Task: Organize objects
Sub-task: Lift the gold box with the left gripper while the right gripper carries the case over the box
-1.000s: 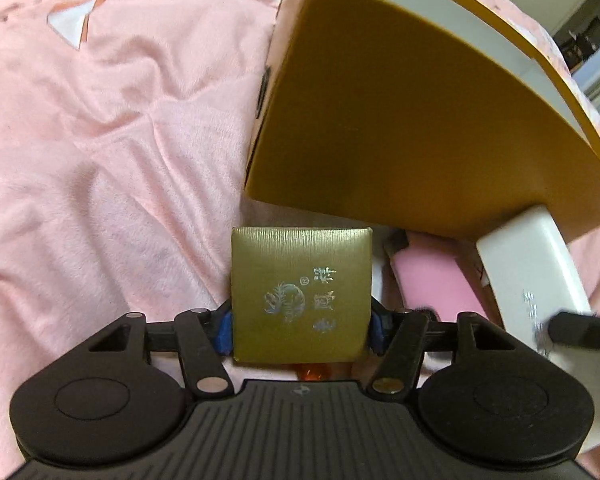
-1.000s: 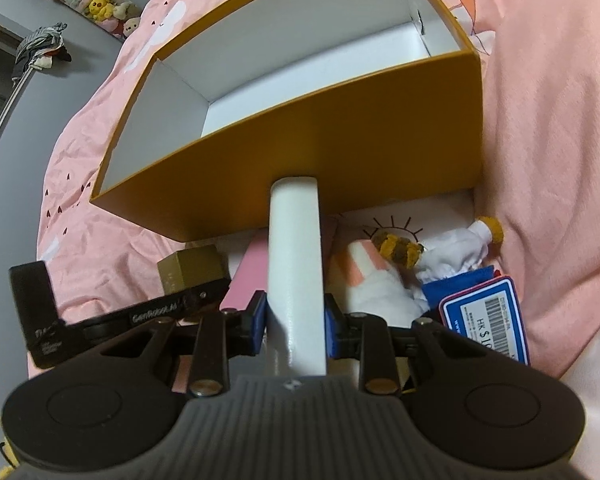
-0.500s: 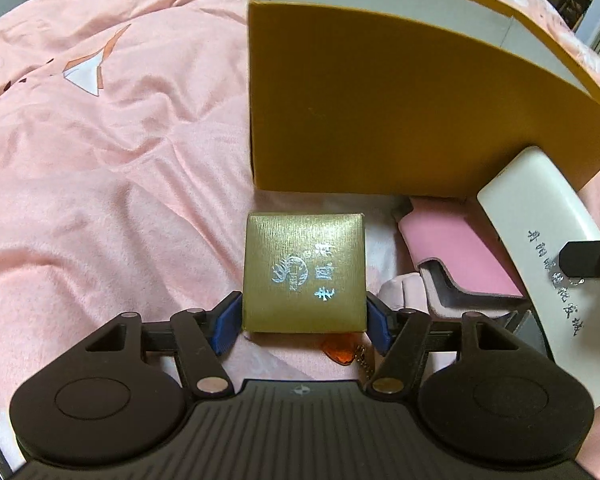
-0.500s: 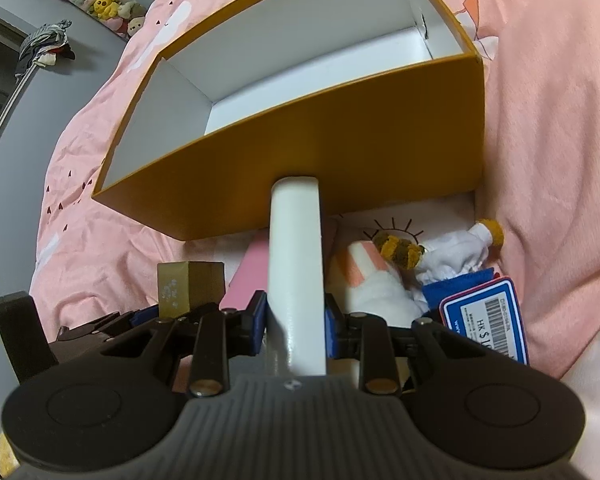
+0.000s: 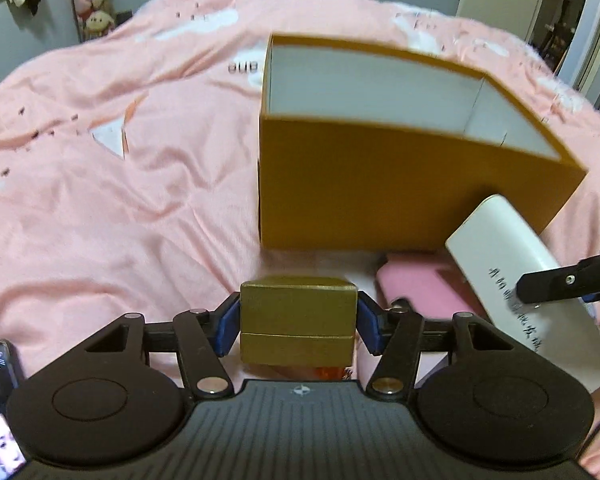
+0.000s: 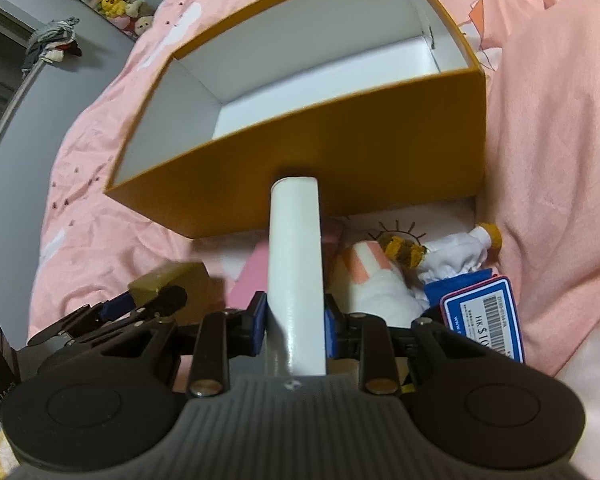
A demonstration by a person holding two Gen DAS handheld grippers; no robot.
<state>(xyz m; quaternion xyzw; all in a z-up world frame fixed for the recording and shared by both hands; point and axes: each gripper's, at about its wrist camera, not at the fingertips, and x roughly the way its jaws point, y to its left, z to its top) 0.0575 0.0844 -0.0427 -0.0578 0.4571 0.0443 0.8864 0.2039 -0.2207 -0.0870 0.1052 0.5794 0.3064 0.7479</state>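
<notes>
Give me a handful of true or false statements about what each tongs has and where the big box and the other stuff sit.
1. The left tongs have a small gold box between their pads. True; they are closing on it.
2. The right tongs are empty. False: they grip a white case.
3. The orange box is open with a white inside. True.
4. A plush toy lies inside the orange box. False: nothing shows inside it; the plush lies on the pink bedding in front of it.
</notes>
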